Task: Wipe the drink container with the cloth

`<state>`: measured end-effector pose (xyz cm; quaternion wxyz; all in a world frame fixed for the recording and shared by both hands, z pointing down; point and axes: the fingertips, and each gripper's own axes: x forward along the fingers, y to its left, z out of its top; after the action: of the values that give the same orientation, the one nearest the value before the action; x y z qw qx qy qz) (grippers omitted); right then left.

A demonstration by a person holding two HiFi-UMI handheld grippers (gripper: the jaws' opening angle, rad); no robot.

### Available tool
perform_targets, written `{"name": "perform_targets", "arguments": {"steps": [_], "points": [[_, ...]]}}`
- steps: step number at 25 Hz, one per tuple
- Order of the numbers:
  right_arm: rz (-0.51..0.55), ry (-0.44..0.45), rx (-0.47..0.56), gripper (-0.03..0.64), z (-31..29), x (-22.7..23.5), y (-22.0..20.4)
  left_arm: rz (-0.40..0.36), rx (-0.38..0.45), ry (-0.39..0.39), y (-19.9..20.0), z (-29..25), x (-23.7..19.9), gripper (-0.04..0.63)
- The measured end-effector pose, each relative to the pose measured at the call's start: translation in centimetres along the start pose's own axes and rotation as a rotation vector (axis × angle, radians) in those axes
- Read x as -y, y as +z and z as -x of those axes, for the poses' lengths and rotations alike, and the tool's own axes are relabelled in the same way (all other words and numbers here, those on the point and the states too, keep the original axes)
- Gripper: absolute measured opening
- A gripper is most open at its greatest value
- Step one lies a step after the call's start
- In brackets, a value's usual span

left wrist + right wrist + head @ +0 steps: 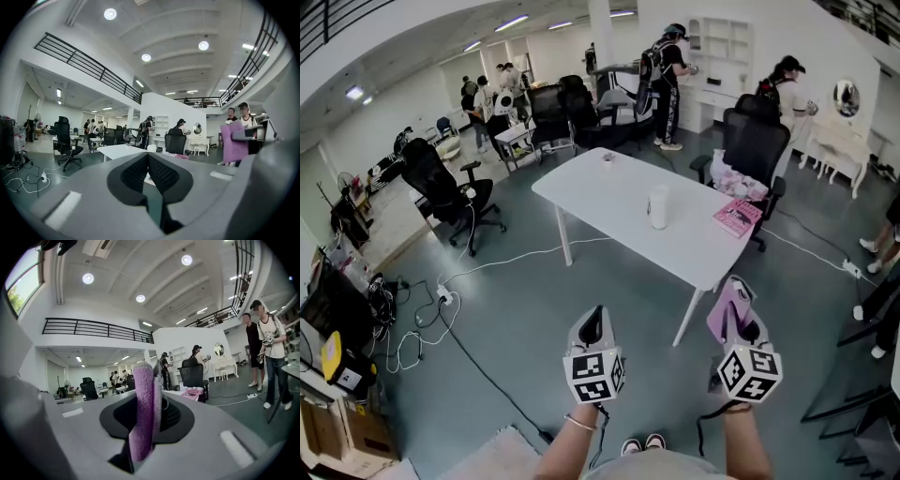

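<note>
Ahead on the white worktop [609,202] stands the container [658,207], well apart from both grippers. My right gripper [737,292] has its fingers clenched on the purple cloth [722,319]; my left gripper [596,314] has its fingers pressed together, empty.

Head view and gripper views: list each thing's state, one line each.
Left tool: shut, empty.
Right tool: shut on the cloth.
Cloth: pinched upright between the right tool's jaws.
Drink container: upright on the table, apart from both tools.
Pink magazine: flat at the table's edge.
</note>
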<state>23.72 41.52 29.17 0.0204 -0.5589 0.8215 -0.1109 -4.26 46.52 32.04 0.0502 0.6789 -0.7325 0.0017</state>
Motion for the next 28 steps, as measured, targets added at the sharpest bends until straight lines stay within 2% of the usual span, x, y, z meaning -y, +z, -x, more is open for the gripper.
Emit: {"name": "perform_targets", "arguments": {"steps": [10, 11, 12, 13, 17, 28], "points": [[-0.002, -0.031, -0.010, 0.069, 1.6, 0.1, -0.7, 0.015, -0.001, -0.028, 0.1, 1.0, -0.3, 0.002], [-0.003, -0.031, -0.012, 0.069, 1.7, 0.1, -0.8, 0.016, 0.000, -0.036, 0.1, 1.1, -0.2, 0.013], [-0.003, -0.031, -0.014, 0.069, 1.9, 0.1, -0.9, 0.017, -0.001, -0.045, 0.1, 1.1, -0.1, 0.072], [-0.003, -0.032, -0.016, 0.069, 2.0, 0.1, -1.0, 0.017, -0.002, -0.051, 0.1, 1.1, 0.0, 0.091], [0.001, -0.038, -0.024, 0.069, 2.6, -0.3, -1.5, 0.006, -0.002, -0.061, -0.1, 1.5, -0.2, 0.104], [0.013, -0.057, -0.016, 0.069, 3.4, -1.8, -1.2, 0.015, 0.010, -0.145, 0.1, 1.4, -0.8, 0.315]]}}
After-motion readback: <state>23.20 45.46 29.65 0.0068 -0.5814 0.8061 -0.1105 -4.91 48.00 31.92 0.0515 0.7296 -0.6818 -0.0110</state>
